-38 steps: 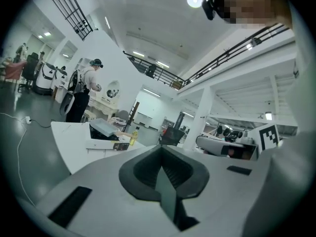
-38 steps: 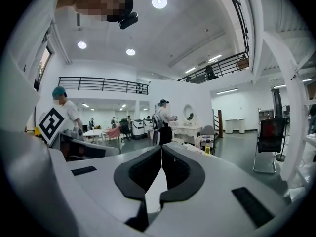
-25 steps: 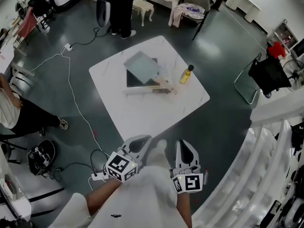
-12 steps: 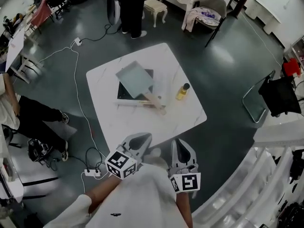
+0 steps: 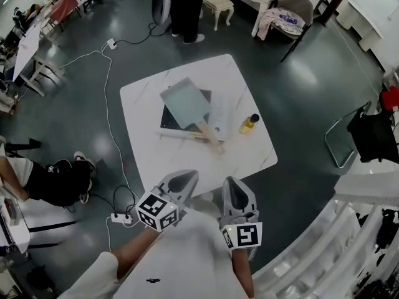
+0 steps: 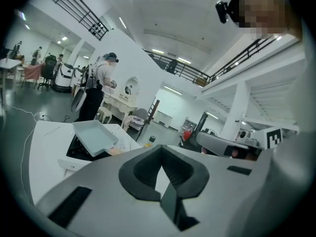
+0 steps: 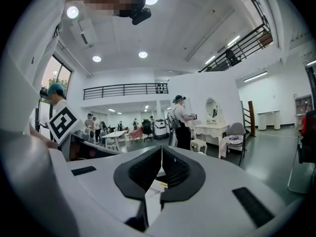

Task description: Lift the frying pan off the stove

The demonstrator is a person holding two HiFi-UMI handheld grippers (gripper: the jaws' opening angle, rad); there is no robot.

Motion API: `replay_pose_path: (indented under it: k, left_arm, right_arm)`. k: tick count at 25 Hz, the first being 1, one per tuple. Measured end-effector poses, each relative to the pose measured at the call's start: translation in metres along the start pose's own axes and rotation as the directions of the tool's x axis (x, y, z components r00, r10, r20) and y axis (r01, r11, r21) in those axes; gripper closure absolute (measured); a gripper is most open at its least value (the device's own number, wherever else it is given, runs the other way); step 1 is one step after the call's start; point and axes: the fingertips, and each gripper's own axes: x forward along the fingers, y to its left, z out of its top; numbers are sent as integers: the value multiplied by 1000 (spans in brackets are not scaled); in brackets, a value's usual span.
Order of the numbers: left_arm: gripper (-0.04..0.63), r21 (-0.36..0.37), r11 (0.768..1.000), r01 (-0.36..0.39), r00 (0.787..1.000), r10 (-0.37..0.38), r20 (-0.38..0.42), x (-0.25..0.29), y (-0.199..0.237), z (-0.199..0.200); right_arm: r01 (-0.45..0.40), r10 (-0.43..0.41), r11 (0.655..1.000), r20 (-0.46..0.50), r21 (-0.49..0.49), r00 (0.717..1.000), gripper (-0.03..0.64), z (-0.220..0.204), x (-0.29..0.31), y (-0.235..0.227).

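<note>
Approach is the step in hand, as I judge it: the frying pan (image 5: 186,103), a pale square one, sits on the black stove (image 5: 168,121) in the middle of the white bench (image 5: 187,161). Its wooden handle (image 5: 210,139) sticks out past the stove's near right corner, towards the person. Both grippers hang well short of the stove, off the near edge of the bench. The left gripper (image 5: 181,180) has its fingers pressed together with nothing between them, and the right gripper (image 5: 232,190) is the same, closed and empty.

To do this well, the fingers of the working gripper need to spread wide before they get near the stove, not at the last moment over the handle. The right gripper looks the better placed, since the handle points to its side. A grip across the handle, close to where it meets the pan, should keep the pan from drooping away from the stove as it rises. The lift wants to go straight up and level, so the pan's base does not scrape or drag the stove.

An oil bottle (image 5: 249,123) stands to the right of the stove, near the handle's end, so the reach should come in from the front, not sweep in from that side.
</note>
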Motion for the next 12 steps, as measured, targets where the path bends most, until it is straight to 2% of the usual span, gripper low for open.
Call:
replay_pose_path:
  k: [12]
  left_arm:
    - [594,-139,989,45,999,-43,17,11,26,7]
  right_arm:
    - [20,-20,1000,-33,-11,999,617,-6,21,0]
